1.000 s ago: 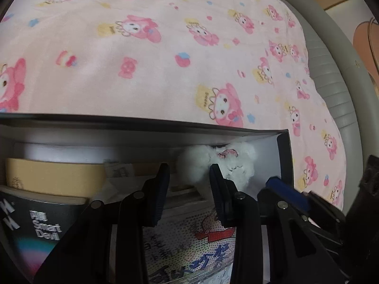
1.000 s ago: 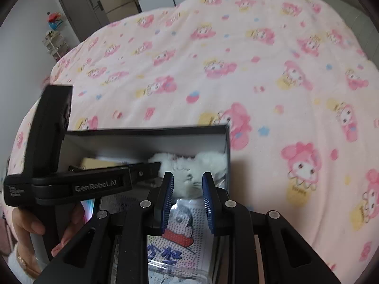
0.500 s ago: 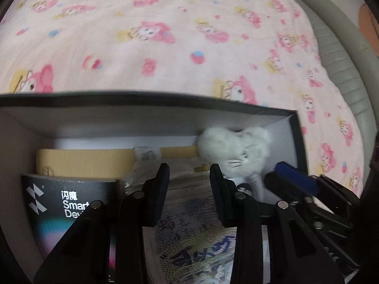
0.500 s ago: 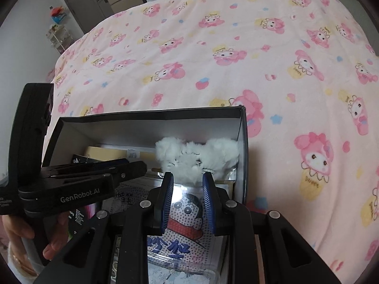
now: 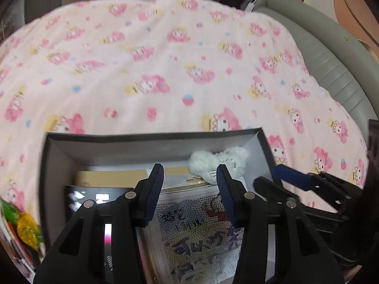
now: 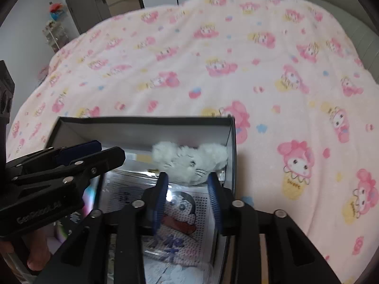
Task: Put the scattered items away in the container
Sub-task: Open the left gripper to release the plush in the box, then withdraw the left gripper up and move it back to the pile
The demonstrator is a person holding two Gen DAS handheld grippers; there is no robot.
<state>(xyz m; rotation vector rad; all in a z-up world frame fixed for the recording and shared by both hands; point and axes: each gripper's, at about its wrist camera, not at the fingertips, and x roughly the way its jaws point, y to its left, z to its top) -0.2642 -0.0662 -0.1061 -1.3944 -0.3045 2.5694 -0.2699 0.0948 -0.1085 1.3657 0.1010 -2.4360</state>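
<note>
A dark open box point(image 5: 151, 137) point(image 6: 142, 120) stands on the pink bed. Inside lie a white plush cat point(image 5: 218, 163) point(image 6: 189, 163) at the far right corner, a cartoon-printed packet point(image 5: 199, 232) point(image 6: 180, 213), a black "Smart" box point(image 5: 94, 196) and a tan flat box point(image 5: 111, 177). My left gripper point(image 5: 189, 177) is open and empty above the packet, just near of the plush. My right gripper point(image 6: 188, 184) is open and empty, right in front of the plush. Each gripper shows in the other's view, the right one point(image 5: 291, 179) and the left one point(image 6: 71, 161).
The pink cartoon-print blanket point(image 5: 165, 59) point(image 6: 236, 59) spreads all around the box. A grey padded bed edge point(image 5: 331, 66) runs along the right. Colourful wrapped items point(image 5: 23, 227) lie left of the box. Cabinets point(image 6: 94, 2) stand beyond the bed.
Both grippers have pulled back and risen away from the box, so more of the bed and the whole box show. The plush stays lying in the box corner.
</note>
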